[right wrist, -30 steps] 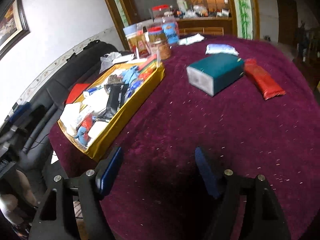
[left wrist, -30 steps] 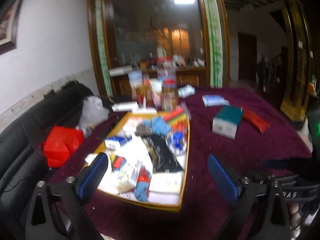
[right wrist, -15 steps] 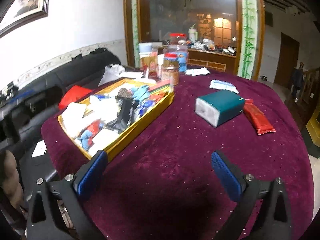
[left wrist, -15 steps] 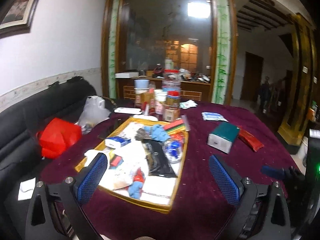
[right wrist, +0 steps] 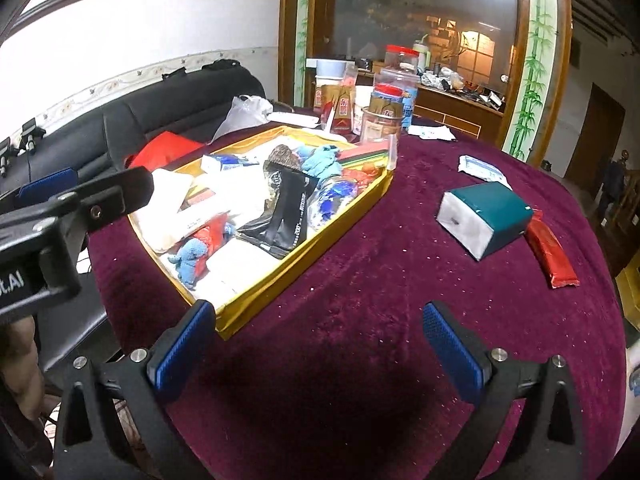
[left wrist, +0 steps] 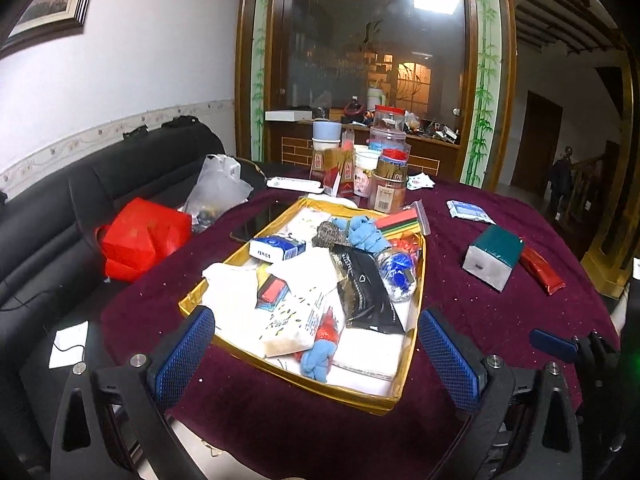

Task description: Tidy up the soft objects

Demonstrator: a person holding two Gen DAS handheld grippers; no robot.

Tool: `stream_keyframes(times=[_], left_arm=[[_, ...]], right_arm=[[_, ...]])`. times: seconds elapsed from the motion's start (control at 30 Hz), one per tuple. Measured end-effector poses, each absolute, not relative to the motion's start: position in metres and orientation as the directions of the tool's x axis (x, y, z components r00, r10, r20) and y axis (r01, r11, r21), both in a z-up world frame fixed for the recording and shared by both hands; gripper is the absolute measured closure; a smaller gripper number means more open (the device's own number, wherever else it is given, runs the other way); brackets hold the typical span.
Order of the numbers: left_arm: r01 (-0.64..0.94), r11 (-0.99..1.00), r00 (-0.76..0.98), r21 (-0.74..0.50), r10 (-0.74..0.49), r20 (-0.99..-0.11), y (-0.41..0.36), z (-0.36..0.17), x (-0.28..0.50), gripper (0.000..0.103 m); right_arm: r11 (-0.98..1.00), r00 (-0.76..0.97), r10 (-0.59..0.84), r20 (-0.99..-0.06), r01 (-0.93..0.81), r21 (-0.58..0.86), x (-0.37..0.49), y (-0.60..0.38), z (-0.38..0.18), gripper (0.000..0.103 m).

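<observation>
A gold tray (left wrist: 394, 398) (right wrist: 304, 264) on the maroon tablecloth holds several soft things: blue knitted toys (left wrist: 318, 356) (right wrist: 190, 256), a black packet (left wrist: 366, 288) (right wrist: 286, 212), white tissue packs (left wrist: 298, 318) and a blue-white pack (left wrist: 276, 248). My left gripper (left wrist: 316, 356) hangs open over the tray's near end, nothing between its pads. My right gripper (right wrist: 316, 344) stands open above bare cloth just right of the tray's near corner. A teal tissue pack (left wrist: 494, 256) (right wrist: 484, 216), a red packet (left wrist: 542, 270) (right wrist: 552, 254) and a small blue-white pack (left wrist: 468, 211) (right wrist: 482, 166) lie on the cloth to the right.
Jars and cartons (left wrist: 386, 184) (right wrist: 384, 116) crowd behind the tray. A black sofa (left wrist: 52, 216) with a red bag (left wrist: 140, 238) and a clear plastic bag (left wrist: 216, 190) runs along the left. The left gripper's body (right wrist: 60, 216) juts in from the left of the right wrist view.
The right gripper's jaws have spread wider and it has swung left, nearer the tray's corner. Both views have rolled to level. The left gripper has eased down toward the tray.
</observation>
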State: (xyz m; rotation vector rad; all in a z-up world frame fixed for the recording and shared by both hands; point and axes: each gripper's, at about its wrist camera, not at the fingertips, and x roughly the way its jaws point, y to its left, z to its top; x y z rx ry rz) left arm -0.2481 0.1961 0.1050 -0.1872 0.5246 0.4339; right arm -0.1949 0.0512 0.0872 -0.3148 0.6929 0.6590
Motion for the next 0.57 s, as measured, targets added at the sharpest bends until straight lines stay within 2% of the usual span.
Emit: stream_keyframes(times=[0.57], left_arm=[[-0.454,0.886,0.753,-0.094,0.325,-0.572,0.226,0.086,-0.236,0.001]], right_arm=[[0.734,0.528,0.433,-0.731,-0.677,-0.055,-0.182,0.079,0.070,0.000]])
